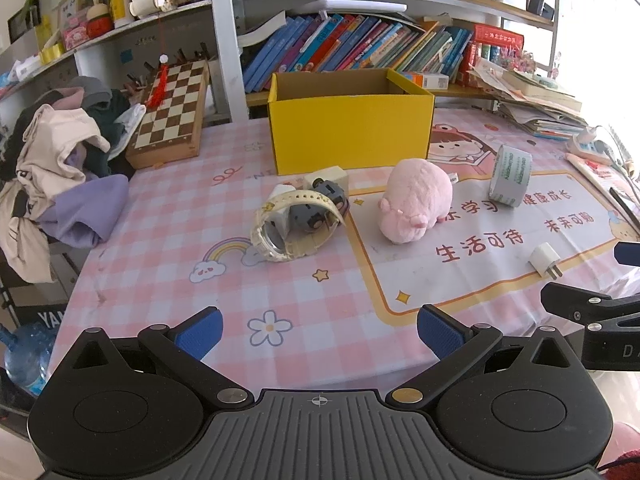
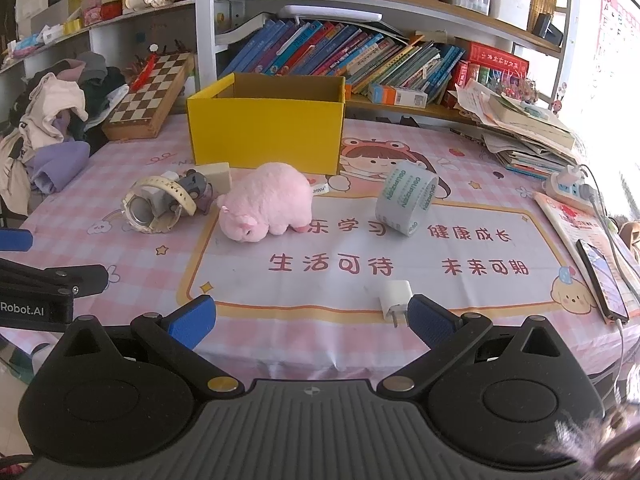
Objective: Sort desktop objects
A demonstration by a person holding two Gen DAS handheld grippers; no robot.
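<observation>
An open yellow box (image 1: 350,128) (image 2: 266,132) stands at the back of the table. In front of it lie a cream wristwatch (image 1: 288,220) (image 2: 156,204), a grey toy car (image 1: 324,204) (image 2: 196,184), a beige block (image 1: 326,178) (image 2: 218,174), a pink plush pig (image 1: 416,200) (image 2: 268,204), a tape roll (image 1: 510,176) (image 2: 408,204) and a white charger plug (image 1: 544,260) (image 2: 394,296). My left gripper (image 1: 320,334) is open and empty near the front edge. My right gripper (image 2: 312,320) is open and empty; its right finger is just beside the plug.
A chessboard box (image 1: 172,116) and a pile of clothes (image 1: 60,168) sit at the left. Stacked books and papers (image 2: 528,132), a power strip (image 2: 572,188) and a phone (image 2: 604,280) line the right edge. Bookshelves stand behind.
</observation>
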